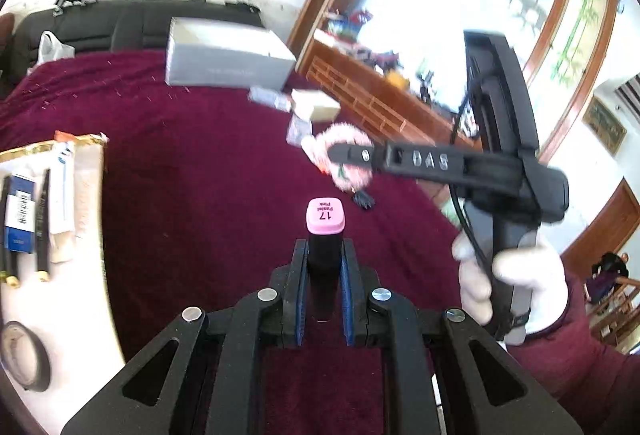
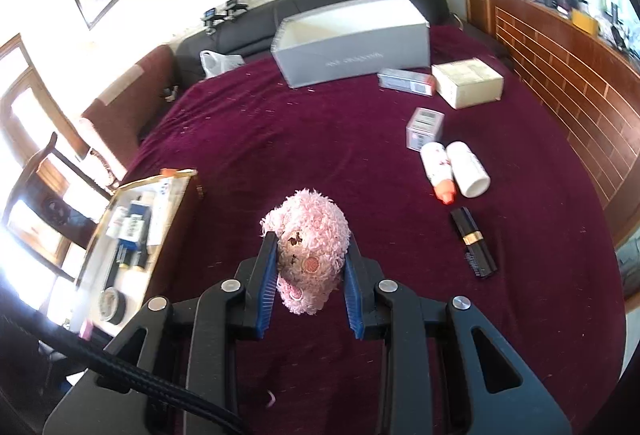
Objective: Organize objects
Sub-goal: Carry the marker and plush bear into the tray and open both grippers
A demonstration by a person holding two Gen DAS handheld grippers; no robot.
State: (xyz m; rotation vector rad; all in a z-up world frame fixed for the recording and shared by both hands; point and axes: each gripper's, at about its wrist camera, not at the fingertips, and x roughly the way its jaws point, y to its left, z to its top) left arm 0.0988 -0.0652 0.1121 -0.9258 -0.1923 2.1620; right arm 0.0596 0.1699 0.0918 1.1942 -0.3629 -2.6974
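Nearest to us, the left gripper [image 1: 323,255] is clamped on a black marker [image 1: 323,271] with a pink cap, the pads pressing its barrel. Most of the marker sticks forward past the pads, so we judge it could pivot or slip if we swing it fast toward the tray [image 1: 86,195] at the left, which already holds pens and a tape roll.

Our right gripper [image 2: 310,263] is closed around a pink plush toy [image 2: 308,247], held above the maroon bed [image 2: 300,139]. Its jaws stand fairly wide and the fluffy body bulges between them. The toy is soft, so we think the grip may give and the toy sag or drop out. In the left wrist view the two grippers are near each other, so we also risk a knock if both move toward the tray at once.

Further right on the bed lie a lipstick [image 2: 474,241] and two white bottles [image 2: 454,173]. Beyond them sit small boxes [image 2: 466,83], and at the far end a grey box [image 2: 352,45] stands open.
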